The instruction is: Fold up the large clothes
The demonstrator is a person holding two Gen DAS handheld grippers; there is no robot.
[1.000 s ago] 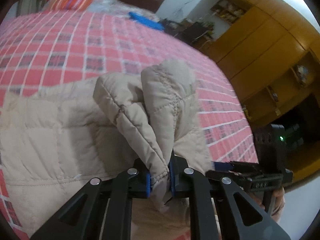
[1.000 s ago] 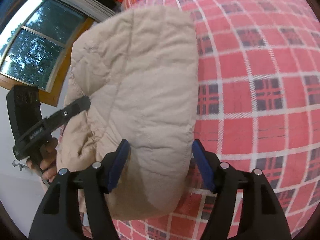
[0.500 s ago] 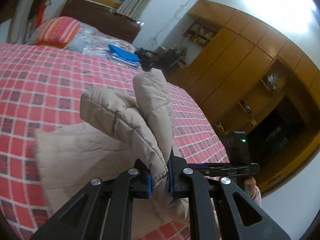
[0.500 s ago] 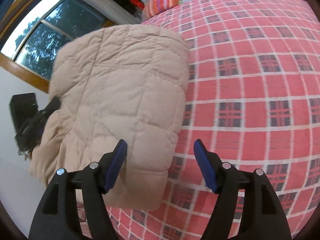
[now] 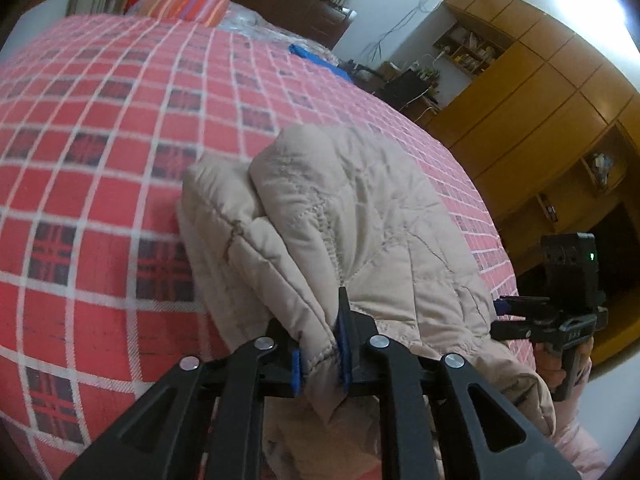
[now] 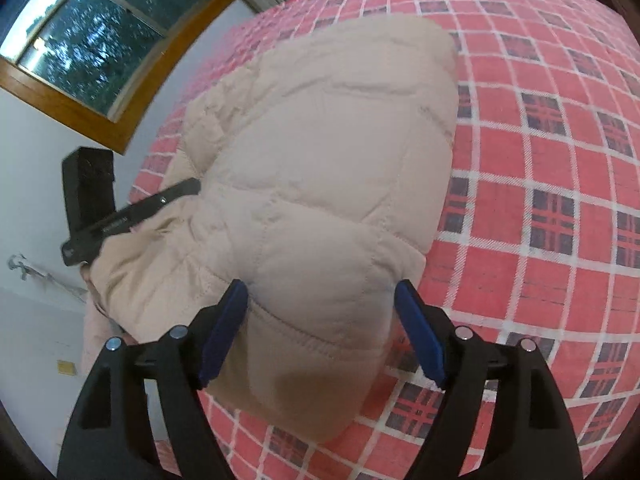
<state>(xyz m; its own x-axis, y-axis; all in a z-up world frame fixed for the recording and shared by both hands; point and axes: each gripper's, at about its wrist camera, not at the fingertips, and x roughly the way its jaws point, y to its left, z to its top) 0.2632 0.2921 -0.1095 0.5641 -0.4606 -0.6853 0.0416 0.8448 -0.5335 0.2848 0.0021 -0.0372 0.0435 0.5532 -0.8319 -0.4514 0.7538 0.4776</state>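
Note:
A beige quilted jacket (image 5: 360,216) lies bunched in a fold on the red plaid bed (image 5: 120,128). My left gripper (image 5: 320,346) is shut on a hem of the jacket, with cloth pinched between its blue pads. In the right wrist view the jacket (image 6: 328,152) bulges up between the wide-apart fingers of my right gripper (image 6: 322,332), which is open and straddles its near end. The left gripper (image 6: 120,216) shows at the jacket's far left side. The right gripper (image 5: 560,320) appears at the bed's right edge, held by a hand.
A striped pillow (image 5: 188,2) and a blue folded cloth (image 5: 316,58) lie at the far end of the bed. Wooden wardrobes (image 5: 540,120) stand to the right. A window (image 6: 92,36) is on the wall beyond the bed's left edge.
My left gripper rose with the pinched hem, then came back down, and the jacket now sits as a narrower bundle. The right gripper stayed open and closed in around the jacket's near end.

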